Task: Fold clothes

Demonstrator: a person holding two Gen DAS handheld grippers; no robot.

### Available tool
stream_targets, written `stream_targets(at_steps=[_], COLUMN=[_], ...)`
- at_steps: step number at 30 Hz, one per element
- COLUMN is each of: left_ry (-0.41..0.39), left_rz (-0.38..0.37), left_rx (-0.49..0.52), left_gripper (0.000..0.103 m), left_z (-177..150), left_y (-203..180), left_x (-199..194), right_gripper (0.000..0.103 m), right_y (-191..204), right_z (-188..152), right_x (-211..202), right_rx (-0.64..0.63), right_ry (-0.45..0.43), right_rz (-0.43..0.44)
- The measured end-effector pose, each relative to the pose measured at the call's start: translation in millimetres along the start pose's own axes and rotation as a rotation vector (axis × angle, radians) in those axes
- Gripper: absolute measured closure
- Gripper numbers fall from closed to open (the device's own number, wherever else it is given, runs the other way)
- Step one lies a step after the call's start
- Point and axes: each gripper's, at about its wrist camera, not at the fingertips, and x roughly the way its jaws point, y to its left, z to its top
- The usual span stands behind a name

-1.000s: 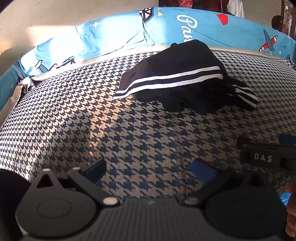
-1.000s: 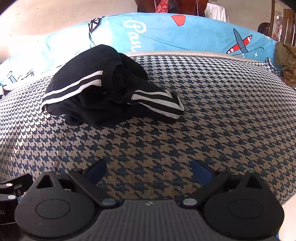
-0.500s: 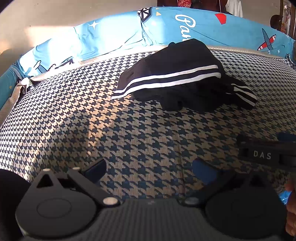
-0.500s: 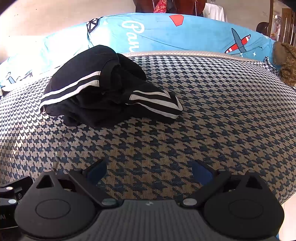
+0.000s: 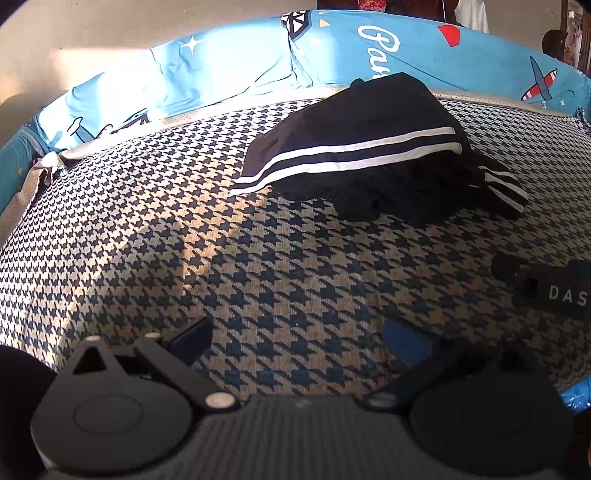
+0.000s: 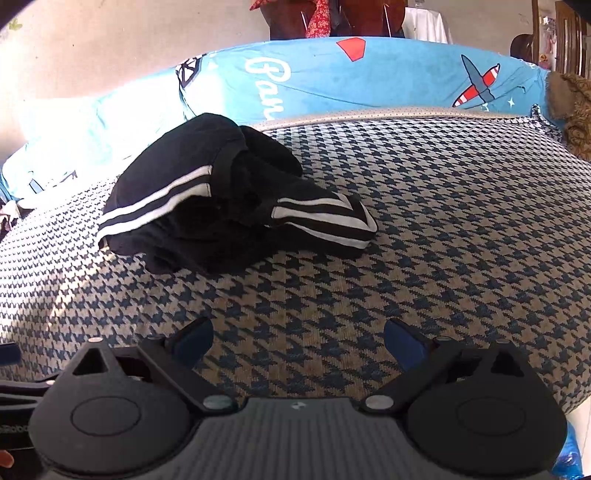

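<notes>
A houndstooth cover point(image 5: 229, 236) in dark blue and beige fills the middle and lower part of both views, with a sunlit patch at the left. Along its far edge runs a pale dotted trim point(image 6: 406, 114). Behind that, across the upper part of each frame, lies a bright blue sheet point(image 6: 388, 77) printed with white script lettering, a red shape, stars and a red-and-white striped aeroplane point(image 6: 478, 83). A plain beige wall point(image 6: 110, 44) fills the upper left. At the right edge sits something brown and fuzzy point(image 6: 572, 110), perhaps a blanket. Hanging fabric point(image 6: 317, 18) shows at top centre.
</notes>
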Motion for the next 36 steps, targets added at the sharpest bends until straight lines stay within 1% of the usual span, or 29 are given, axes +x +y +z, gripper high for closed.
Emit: stream_targets(at_steps=[7, 11, 14, 19, 22, 26, 29, 31, 33, 34, 35, 36], left_ry=[0.002, -0.007, -0.009, -0.022, -0.031, -0.047, -0.052, -0.049, -0.049, -0.056, -0.068, -0.082], left_rz=[-0.011, -0.005, -0.011, -0.021, -0.018, -0.004, -0.016, -0.028, -0.031, -0.031, -0.03, -0.027], left_rx=[-0.004, 0.007, 0.011, 0.024, 0.051, 0.08, 0.071, 0.057, 0.049, 0.047, 0.044, 0.04], left_gripper=[0.0, 0.0, 0.0, 0.0, 0.0, 0.0, 0.0, 0.0, 0.0, 0.0, 0.0, 0.0], left_z=[4, 11, 19, 35, 46, 63, 77, 89, 102, 108, 113, 118], left_y=[11, 17, 22, 26, 27, 30, 36, 40, 44, 45, 46, 47], left_x=[9, 14, 17, 24, 29, 37, 44, 50, 56, 58, 59, 61], right_gripper=[0.004, 0.004, 0.004, 0.004, 0.005, 0.009, 0.014, 0.014, 0.02, 0.027, 0.036, 0.043], right_y=[5, 8, 9, 9, 12, 15, 16, 18, 19, 19, 20, 21], right_z=[14, 22, 35, 57, 68, 78, 84, 89, 93, 95, 97, 99], right_x=[-2, -2, 0, 10, 20, 33, 42, 48, 55, 58, 61, 64], right_rx=[-0.017, -0.028, -0.044, -0.038, -0.033, -0.016, -0.001, 0.008, 0.018, 0.023, 0.028, 0.031], right_ry=[-0.013, -0.021, -0.027, -0.035, -0.044, -0.044, -0.043, -0.042, -0.04, -0.04, -0.039, -0.039], right_rz=[0.039, 0.06, 0.09, 0.167, 0.19, 0.212, 0.227, 0.238, 0.249, 0.254, 0.259, 0.266])
